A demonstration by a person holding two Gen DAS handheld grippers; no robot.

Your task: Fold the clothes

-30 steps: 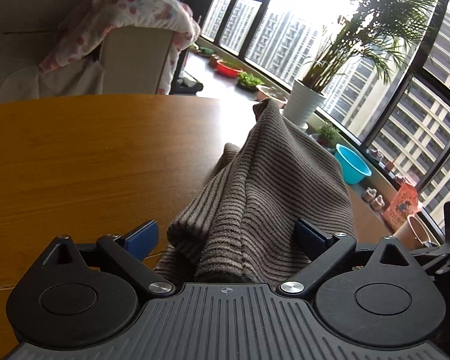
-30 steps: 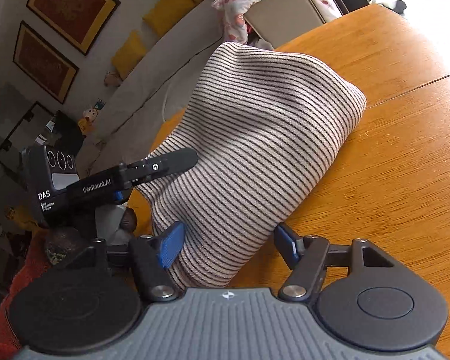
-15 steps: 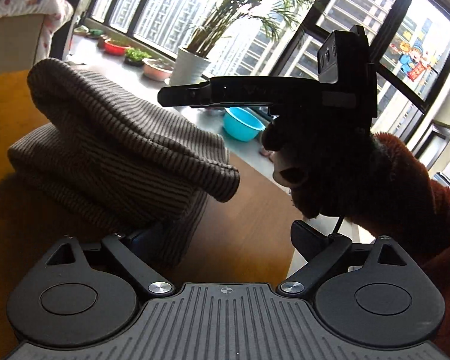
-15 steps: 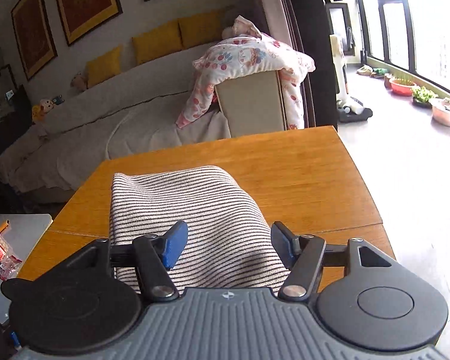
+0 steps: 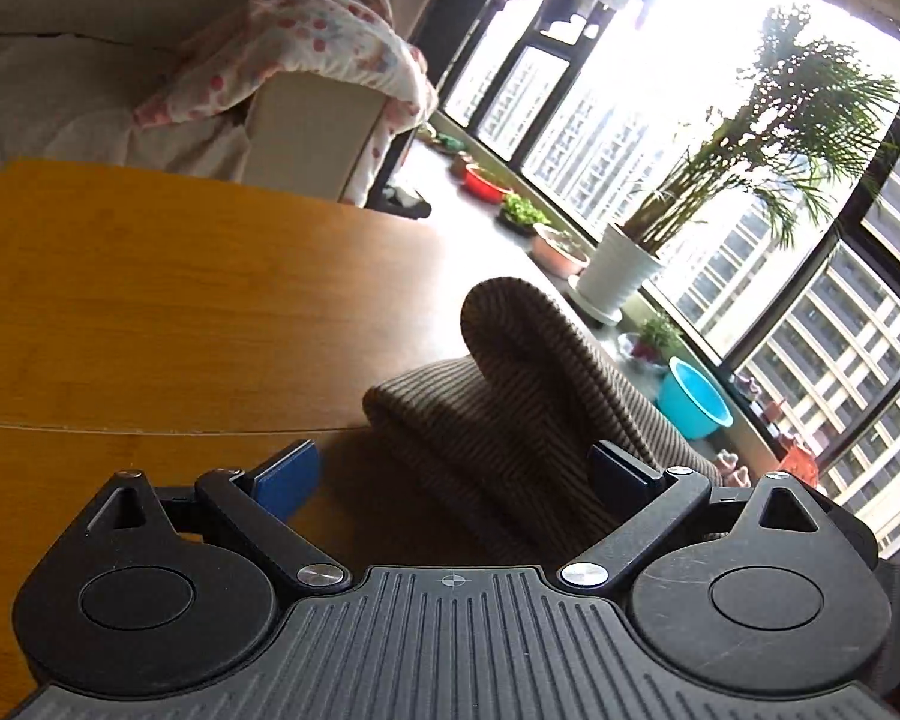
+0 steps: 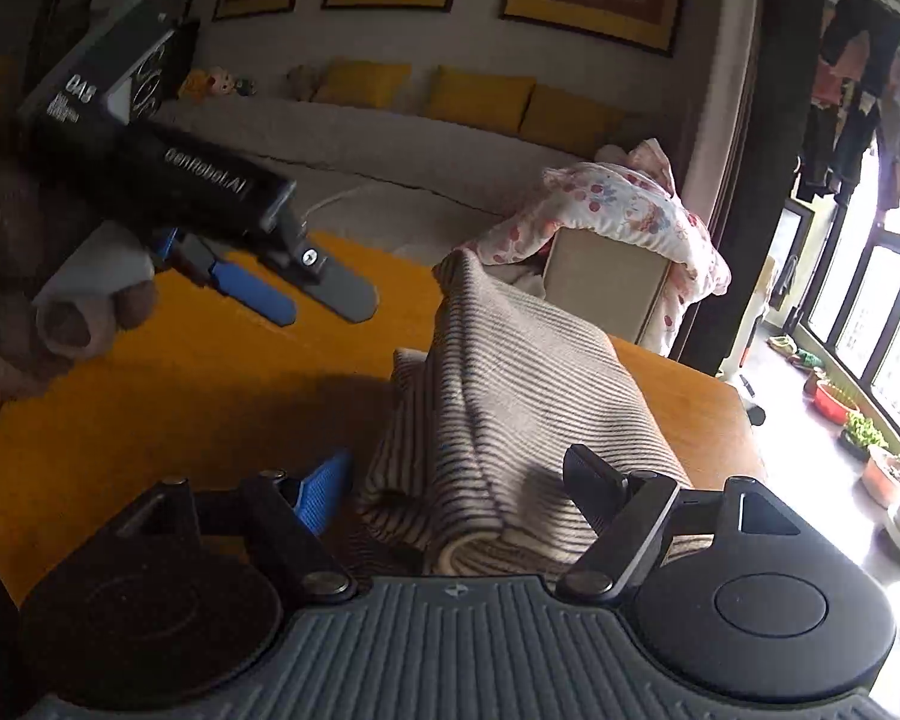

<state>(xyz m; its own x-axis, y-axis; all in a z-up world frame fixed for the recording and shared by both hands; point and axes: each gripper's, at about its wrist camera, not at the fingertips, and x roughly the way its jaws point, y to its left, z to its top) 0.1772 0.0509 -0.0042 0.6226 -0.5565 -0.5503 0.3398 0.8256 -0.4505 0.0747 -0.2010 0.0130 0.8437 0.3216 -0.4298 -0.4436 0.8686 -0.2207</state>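
- The striped knit garment (image 6: 510, 420) sits bunched on the wooden table (image 5: 150, 300), near the edge on the window side. One flap stands up in a rounded hump over the flatter layers below, so to me it looks like a fold that's only half laid down.
- The right gripper (image 6: 462, 492) has its jaws spread wide with the near end of the cloth lying between them. The pads don't seem to pinch anything, so I'd say it's straddling the hem, either lining up a grab or just loose around it.
- The left gripper (image 5: 456, 468) is spread wide too in its own view, with the cloth filling the gap toward its right finger. In the right wrist view it hangs above the table, well apart from the cloth, gripping nothing.
- My guess is the hump wants pressing flat or pulling over before the next fold, hence one tool low at the hem and the other free.
- Behind the table there's a sofa with a floral blanket (image 6: 630, 210) draped over its arm, and a potted palm (image 5: 624, 264) by the windows.
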